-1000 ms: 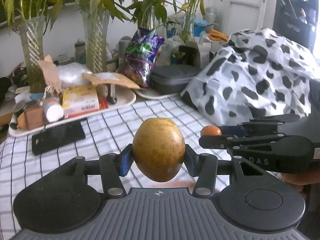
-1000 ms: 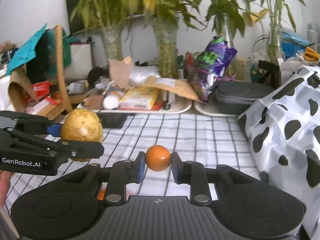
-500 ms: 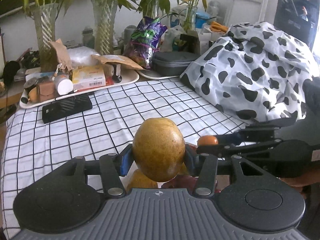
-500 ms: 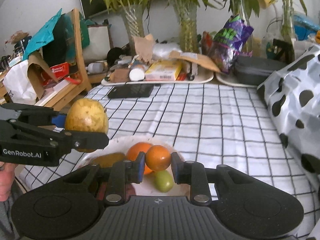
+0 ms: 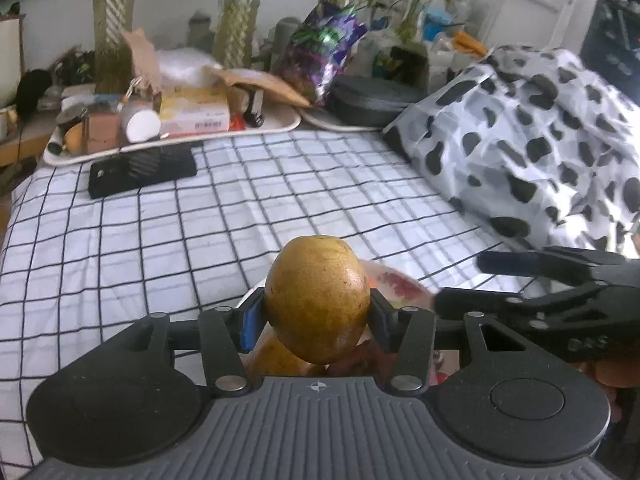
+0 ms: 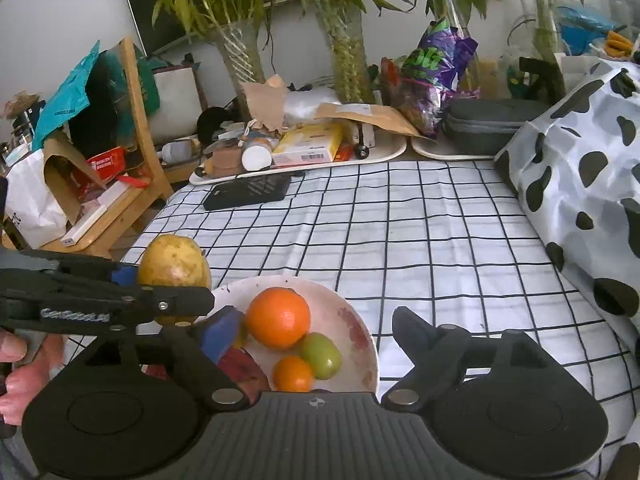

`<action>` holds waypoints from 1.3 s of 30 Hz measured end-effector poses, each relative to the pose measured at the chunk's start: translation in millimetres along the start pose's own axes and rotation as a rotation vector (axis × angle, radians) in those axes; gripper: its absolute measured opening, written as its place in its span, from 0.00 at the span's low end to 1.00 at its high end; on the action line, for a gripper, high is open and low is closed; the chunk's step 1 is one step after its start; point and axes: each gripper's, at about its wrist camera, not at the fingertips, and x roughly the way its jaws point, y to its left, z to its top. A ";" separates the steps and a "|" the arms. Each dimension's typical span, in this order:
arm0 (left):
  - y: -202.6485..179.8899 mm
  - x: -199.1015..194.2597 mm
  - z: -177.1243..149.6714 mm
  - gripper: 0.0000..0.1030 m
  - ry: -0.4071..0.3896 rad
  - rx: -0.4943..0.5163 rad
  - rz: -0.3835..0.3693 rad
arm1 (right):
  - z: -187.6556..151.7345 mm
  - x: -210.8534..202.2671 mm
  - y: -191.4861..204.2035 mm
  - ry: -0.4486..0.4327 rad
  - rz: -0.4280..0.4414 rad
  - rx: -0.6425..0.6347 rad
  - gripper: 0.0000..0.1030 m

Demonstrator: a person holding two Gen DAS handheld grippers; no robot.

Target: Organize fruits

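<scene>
Checked tablecloth [image 6: 420, 232] bears white bowl [image 6: 360, 332]; right gripper [image 6: 316, 334] opening, small orange [image 6: 293, 373] released into it; left gripper [image 5: 316, 316] clamps yellow-brown fruit [image 5: 317, 298], next due.

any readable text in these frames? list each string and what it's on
"GenRobot.AI", smeared but readable: side of the left gripper.
"FREEDOM", tiny, uncertain: teal bag.
Purple snack bag: large green lettering, not readable.
Yellow box: barcode and print too small.
Red packet: too blurred.
</scene>
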 end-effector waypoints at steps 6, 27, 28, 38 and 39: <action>1.6 5.2 -1.8 0.55 0.079 -0.032 0.065 | -5.5 -13.1 2.0 -0.007 -0.018 0.001 0.90; -25.5 -71.0 -48.1 0.77 0.002 -0.039 0.166 | -40.0 -44.9 35.5 0.083 -0.103 -0.113 1.00; -25.7 -72.4 -50.9 0.77 0.013 -0.049 0.160 | -42.3 -44.7 37.8 0.093 -0.112 -0.120 1.00; -39.0 -61.3 -66.5 0.99 0.096 0.020 0.210 | -55.2 -38.3 49.7 0.173 -0.184 -0.165 1.00; -39.5 -59.9 -66.8 1.00 0.099 0.027 0.217 | -55.5 -37.2 49.8 0.179 -0.188 -0.167 1.00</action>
